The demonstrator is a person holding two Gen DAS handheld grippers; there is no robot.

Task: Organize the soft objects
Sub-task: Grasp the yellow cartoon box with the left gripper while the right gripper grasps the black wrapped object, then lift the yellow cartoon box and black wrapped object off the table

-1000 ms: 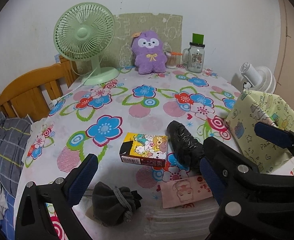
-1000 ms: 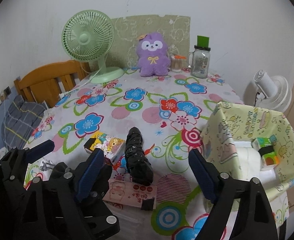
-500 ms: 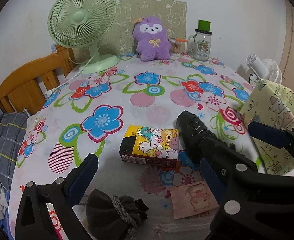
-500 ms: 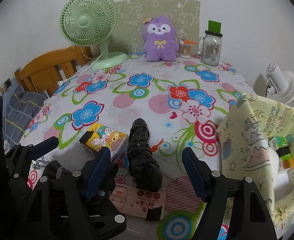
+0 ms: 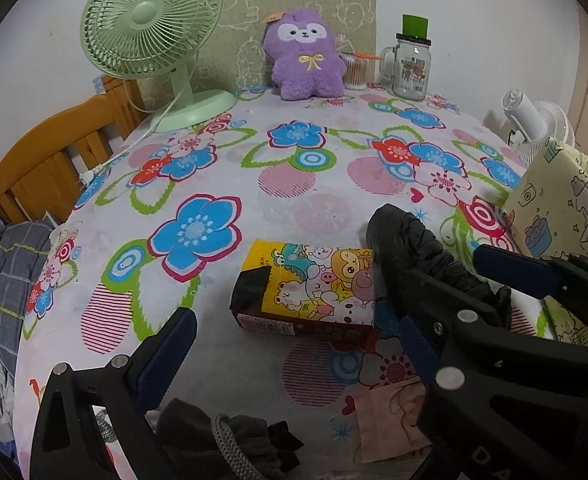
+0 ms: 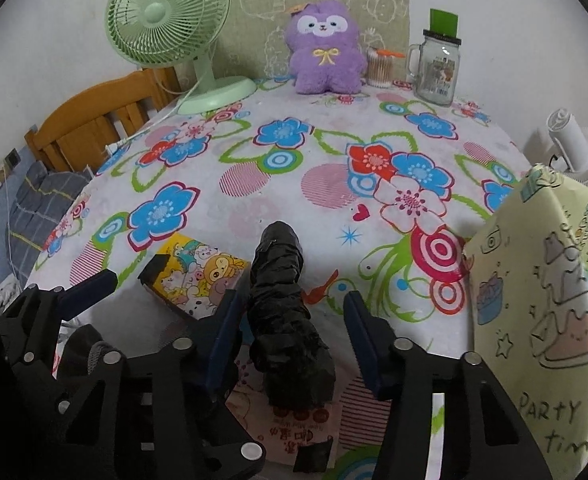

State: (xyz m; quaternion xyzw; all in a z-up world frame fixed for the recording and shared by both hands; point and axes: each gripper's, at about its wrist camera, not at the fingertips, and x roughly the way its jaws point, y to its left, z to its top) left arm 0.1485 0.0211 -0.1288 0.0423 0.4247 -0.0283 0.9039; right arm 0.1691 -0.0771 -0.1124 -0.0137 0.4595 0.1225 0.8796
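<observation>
The right gripper (image 6: 290, 332) is closing; the black crumpled bundle (image 6: 284, 312) lies between its fingers (image 6: 224, 334), the left one just beside it and the right one clear of it with bare cloth showing in the gap, so no grip is made. The left gripper (image 5: 290, 354) stands open with nothing between its fingers (image 5: 166, 350); it hovers over the near part of the worktop (image 5: 222, 148). The bundle lies lengthwise, near to far, with its near end resting on a flat pink packet (image 6: 294, 428) at the near edge. Just left of the bundle, and touching it in the left wrist view, lies a yellow cartoon-printed pack (image 5: 307, 286), flat on the flowered cloth. Near-left of that pack, below the left gripper, sits a dark grey drawstring pouch (image 5: 230, 440). To the right stands a pale yellow printed bag (image 6: 545, 292), open at the top, with a green item partly visible inside. At the far edge, against the wall, stand a green desk fan (image 5: 154, 32), a purple plush toy (image 5: 305, 56), a small tub of cotton swabs (image 5: 353, 72) and a glass jar mug (image 5: 409, 66) with a green piece on its lid. A wooden chair (image 5: 50, 160) stands at the left, and a white fan (image 5: 533, 120) beyond the right edge.
</observation>
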